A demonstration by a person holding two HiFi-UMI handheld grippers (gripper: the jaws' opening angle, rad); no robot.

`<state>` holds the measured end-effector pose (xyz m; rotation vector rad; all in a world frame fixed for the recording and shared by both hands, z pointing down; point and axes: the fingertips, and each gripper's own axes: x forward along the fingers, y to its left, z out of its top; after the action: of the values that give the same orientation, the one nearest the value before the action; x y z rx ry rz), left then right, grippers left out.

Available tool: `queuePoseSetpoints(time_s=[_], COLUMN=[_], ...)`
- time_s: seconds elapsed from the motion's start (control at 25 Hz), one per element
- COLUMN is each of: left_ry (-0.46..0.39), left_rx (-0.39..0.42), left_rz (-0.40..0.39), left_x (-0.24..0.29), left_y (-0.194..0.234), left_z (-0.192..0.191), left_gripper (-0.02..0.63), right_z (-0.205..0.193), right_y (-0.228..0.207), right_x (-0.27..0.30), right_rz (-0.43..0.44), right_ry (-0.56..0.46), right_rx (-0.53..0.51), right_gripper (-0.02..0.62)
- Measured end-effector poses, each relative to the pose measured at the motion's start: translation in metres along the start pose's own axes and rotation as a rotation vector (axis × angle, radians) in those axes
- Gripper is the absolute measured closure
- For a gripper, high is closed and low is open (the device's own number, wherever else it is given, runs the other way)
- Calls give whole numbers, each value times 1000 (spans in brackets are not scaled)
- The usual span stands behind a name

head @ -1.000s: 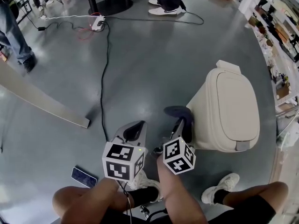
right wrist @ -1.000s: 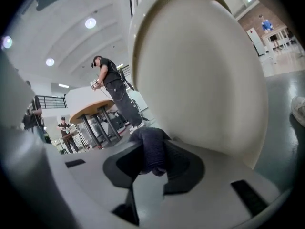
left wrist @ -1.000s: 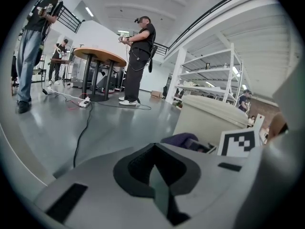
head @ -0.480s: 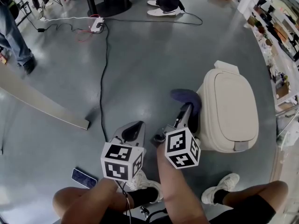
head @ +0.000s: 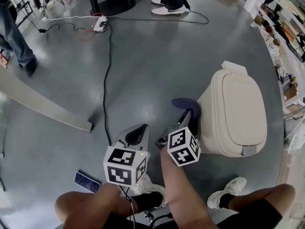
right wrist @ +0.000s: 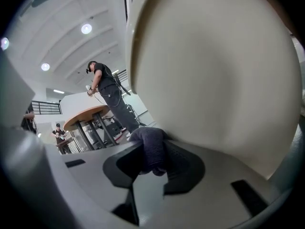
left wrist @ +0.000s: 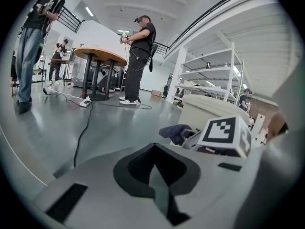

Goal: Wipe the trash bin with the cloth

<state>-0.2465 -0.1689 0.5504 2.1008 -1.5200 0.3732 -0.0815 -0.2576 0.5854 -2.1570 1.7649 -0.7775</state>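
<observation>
Cloth [right wrist: 151,149] soft, limp: my right gripper [right wrist: 153,163] clamps its bunched fold against trash bin [right wrist: 214,70] side. Left gripper [left wrist: 153,171] closed, empty. Bin likely light, may slide.

right tongs [head: 187,119] reach forward, jaws clamped; left tongs [head: 137,133] held low, jaws together.
</observation>
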Motion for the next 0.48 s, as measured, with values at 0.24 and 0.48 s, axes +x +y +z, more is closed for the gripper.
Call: queuePoseSetpoints(time_s=[0.24,0.48], left_ry=[28,31], left_rx=[1,4], left_rz=[-8,3], left_x=[1,6], left_y=[-1,3], left_z=[-9,-12], left_gripper=[609,609], right_z=[-28,-62], right_y=[-19,-36], right_x=[12,29], right_rz=[-51,-73], right_ry=[71,158], right_rx=[-35,-97], right_gripper=[497,497])
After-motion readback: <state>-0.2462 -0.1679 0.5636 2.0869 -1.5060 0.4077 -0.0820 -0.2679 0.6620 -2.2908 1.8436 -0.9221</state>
